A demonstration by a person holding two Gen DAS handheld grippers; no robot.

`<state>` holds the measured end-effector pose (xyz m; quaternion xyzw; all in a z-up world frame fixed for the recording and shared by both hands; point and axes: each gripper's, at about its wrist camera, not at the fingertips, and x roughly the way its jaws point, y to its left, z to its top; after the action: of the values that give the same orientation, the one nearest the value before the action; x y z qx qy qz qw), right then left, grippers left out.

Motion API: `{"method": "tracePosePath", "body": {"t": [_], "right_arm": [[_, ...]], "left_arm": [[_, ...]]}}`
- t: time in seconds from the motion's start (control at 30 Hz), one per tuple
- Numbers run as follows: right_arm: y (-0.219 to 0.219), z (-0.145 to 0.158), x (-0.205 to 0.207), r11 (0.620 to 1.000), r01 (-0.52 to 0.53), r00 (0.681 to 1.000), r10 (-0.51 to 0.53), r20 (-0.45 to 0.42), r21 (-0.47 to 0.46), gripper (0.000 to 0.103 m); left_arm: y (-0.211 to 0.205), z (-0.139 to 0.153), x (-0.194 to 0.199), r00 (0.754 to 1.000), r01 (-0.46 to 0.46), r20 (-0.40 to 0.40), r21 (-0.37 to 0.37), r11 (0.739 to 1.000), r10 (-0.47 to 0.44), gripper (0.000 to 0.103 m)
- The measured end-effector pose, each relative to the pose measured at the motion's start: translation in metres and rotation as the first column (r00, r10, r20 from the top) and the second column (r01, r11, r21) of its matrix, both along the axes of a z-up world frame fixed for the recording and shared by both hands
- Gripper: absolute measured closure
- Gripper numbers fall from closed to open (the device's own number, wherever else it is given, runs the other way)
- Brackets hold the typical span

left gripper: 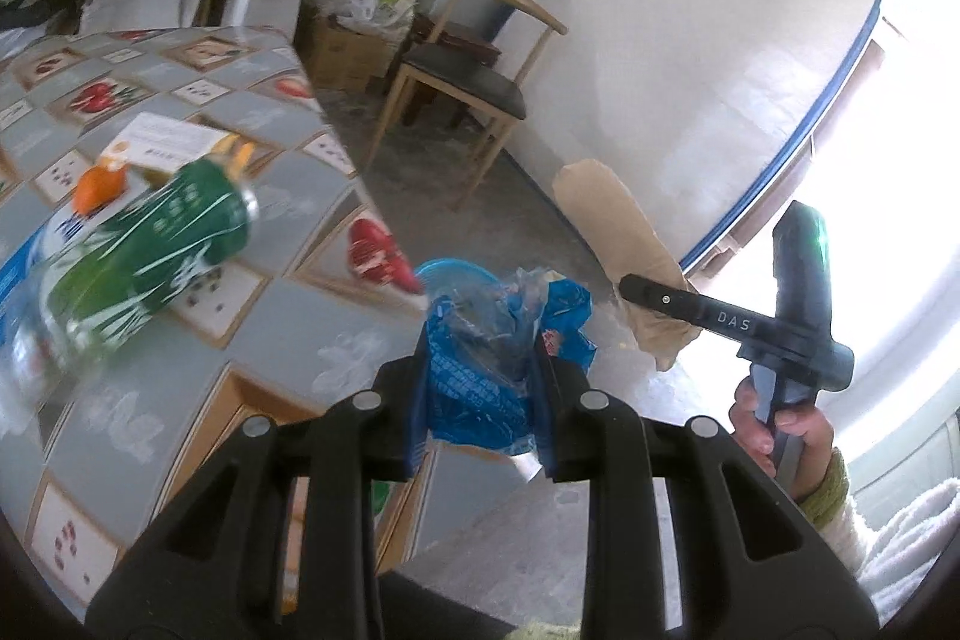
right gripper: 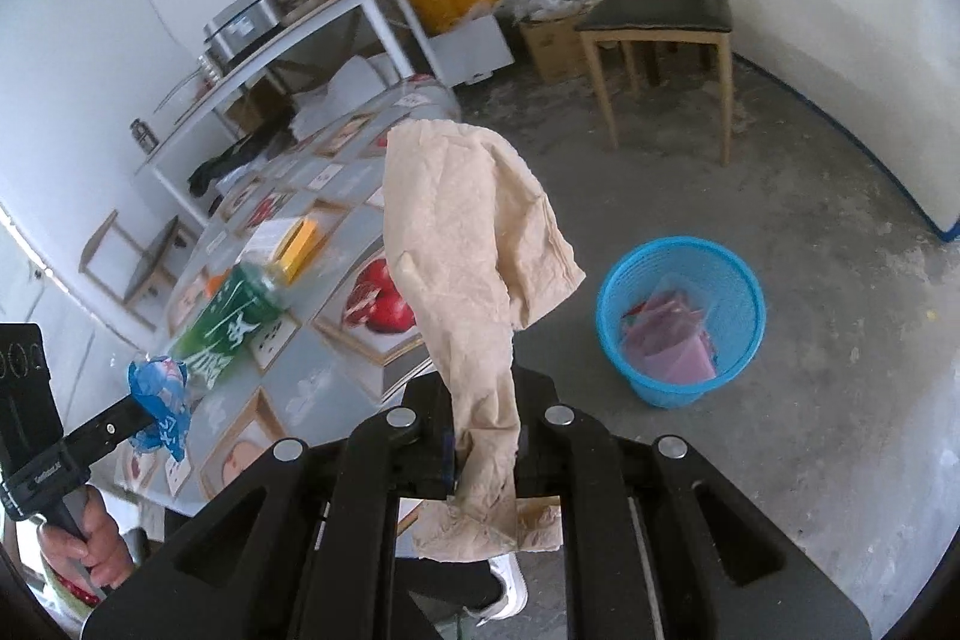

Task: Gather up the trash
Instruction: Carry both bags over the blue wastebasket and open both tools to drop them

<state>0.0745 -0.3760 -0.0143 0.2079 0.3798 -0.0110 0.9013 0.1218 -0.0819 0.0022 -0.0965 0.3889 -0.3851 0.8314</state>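
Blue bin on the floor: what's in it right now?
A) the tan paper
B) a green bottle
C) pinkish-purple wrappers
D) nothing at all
C: the right wrist view shows pinkish-purple wrappers lying in the blue bin, while the tan paper is held in the right claw.

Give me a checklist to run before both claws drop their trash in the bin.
1. Left claw shut on the blue wrapper: ok.
2. Right claw shut on the brown paper: ok.
3. Blue bin upright with room inside: ok.
4. Either claw above the bin: not ok; both are off to its side.
5. Green bottle left on the table: not ok, still to collect.
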Motion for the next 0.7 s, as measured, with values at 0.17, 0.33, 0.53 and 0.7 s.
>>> {"method": "tracePosePath", "body": {"t": [0.17, 0.33, 0.53, 0.7], "right_arm": [[-0.003, 0.000, 0.003, 0.999, 0.033, 0.999, -0.032, -0.014, 0.024, 0.092], [-0.005, -0.003, 0.004, 0.995, 0.084, 0.995, -0.081, -0.051, 0.060, 0.092], [-0.004, -0.002, 0.008, 0.990, 0.133, 0.988, -0.128, -0.089, 0.051, 0.092], [-0.006, -0.002, 0.017, 0.984, 0.164, 0.981, -0.155, -0.112, 0.068, 0.092]], "left_arm": [[-0.022, 0.005, 0.013, 0.999, 0.034, 0.014, 0.013, 0.999, -0.034, 0.077], [-0.043, 0.007, 0.024, 0.997, 0.071, 0.025, 0.012, 0.997, -0.071, 0.077], [-0.052, 0.007, 0.035, 0.996, 0.088, 0.018, -0.019, 0.996, -0.087, 0.077], [-0.057, 0.008, 0.043, 0.995, 0.100, 0.021, -0.027, 0.995, -0.099, 0.077]]}}
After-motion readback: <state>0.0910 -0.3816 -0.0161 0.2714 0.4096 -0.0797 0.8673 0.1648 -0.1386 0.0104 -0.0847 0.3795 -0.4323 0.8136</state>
